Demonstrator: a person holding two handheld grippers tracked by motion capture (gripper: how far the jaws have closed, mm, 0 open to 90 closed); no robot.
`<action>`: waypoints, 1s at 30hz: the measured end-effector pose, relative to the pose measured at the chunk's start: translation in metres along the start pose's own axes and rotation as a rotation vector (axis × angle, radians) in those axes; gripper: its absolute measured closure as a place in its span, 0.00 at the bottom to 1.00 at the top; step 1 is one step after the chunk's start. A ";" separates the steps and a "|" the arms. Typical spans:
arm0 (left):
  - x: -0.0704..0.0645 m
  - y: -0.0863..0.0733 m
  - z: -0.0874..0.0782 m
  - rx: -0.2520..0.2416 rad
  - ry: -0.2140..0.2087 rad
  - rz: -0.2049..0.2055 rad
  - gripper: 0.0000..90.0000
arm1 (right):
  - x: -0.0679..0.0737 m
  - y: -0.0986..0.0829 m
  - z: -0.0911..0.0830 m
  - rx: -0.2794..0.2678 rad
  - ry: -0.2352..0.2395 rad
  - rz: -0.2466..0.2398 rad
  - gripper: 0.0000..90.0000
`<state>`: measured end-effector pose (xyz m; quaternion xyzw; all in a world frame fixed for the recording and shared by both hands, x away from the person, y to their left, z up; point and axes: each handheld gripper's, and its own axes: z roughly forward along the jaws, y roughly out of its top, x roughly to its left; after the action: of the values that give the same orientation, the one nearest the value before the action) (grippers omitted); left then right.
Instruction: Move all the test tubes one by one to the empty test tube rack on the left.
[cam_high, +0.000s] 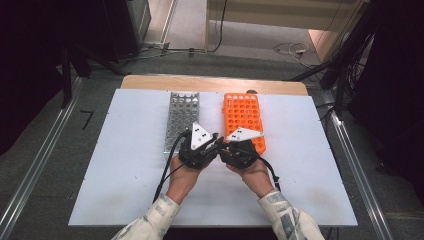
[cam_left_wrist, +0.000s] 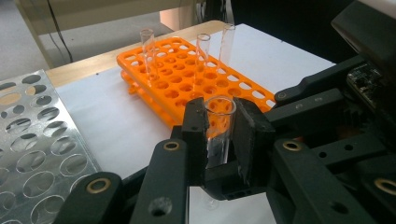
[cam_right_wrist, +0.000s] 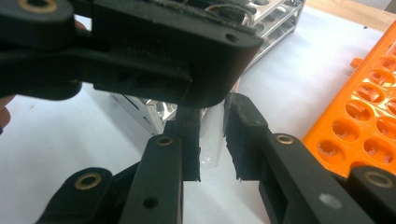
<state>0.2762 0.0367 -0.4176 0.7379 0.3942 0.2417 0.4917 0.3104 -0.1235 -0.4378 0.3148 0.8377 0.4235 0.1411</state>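
1. I have a clear glass test tube held upright between the two racks, near the middle of the white worktop; the left gripper has its jaws clamped on it, rim up.
2. The right gripper sits right against the left one. Its jaws bracket the tube's rounded lower end, but there is a slight gap on each side, so I cannot tell whether they grip.
3. I judge this to be a hand-over in progress, the tube passing from one gripper to the other.
4. Next, I think, one gripper must hold firm before the other lets go, keeping the tube upright so it can drop into a hole.
5. The orange plastic tube rack lies toward the worktop's far edge, right of centre, with three clear tubes standing in it; the perforated silver metal rack lies just left of it.
6. Beyond the worktop's wooden far edge there is grey floor, with cables and dark stands around.
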 end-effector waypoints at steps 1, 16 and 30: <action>0.000 0.000 0.000 0.000 -0.001 -0.001 0.83 | 0.000 0.000 0.000 -0.001 0.000 0.001 0.81; 0.010 0.009 0.000 -0.011 0.030 -0.051 0.84 | -0.008 -0.004 -0.006 -0.006 0.006 0.002 0.50; 0.027 0.020 -0.005 -0.034 0.069 -0.103 0.84 | -0.018 -0.011 -0.013 -0.013 -0.028 0.028 0.38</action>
<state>0.2951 0.0573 -0.3983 0.6994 0.4443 0.2478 0.5021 0.3130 -0.1483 -0.4390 0.3317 0.8282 0.4264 0.1491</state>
